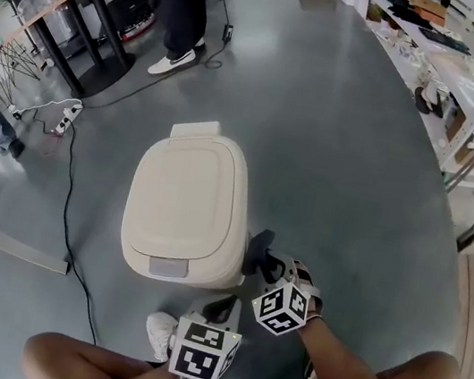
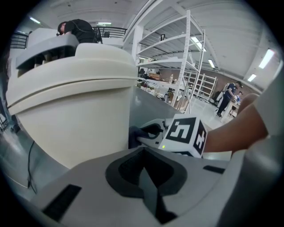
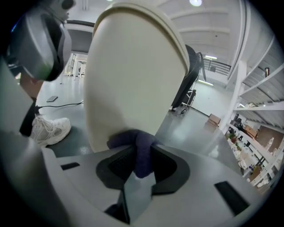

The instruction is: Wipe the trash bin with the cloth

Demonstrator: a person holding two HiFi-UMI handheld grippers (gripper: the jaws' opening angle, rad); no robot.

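Pinching a dark bluish-purple bunched cloth (image 3: 135, 141) tight in the right hand-held gripper (image 3: 141, 165) and pressing it against the side wall of the cream-coloured lidded plastic trash bin (image 3: 133, 75), standing straight ahead of the jaws. Holding the left hand-held gripper (image 2: 145, 170) just beside the right one, jaws pressed together on nothing, bin wall ahead to its left. Judging the wipe best done by dragging the wad in long overlapping strokes, leaning in for flat contact, letting no bare jaw tip scrape the plastic. Counting one bin, one cloth, two hand-held grippers.
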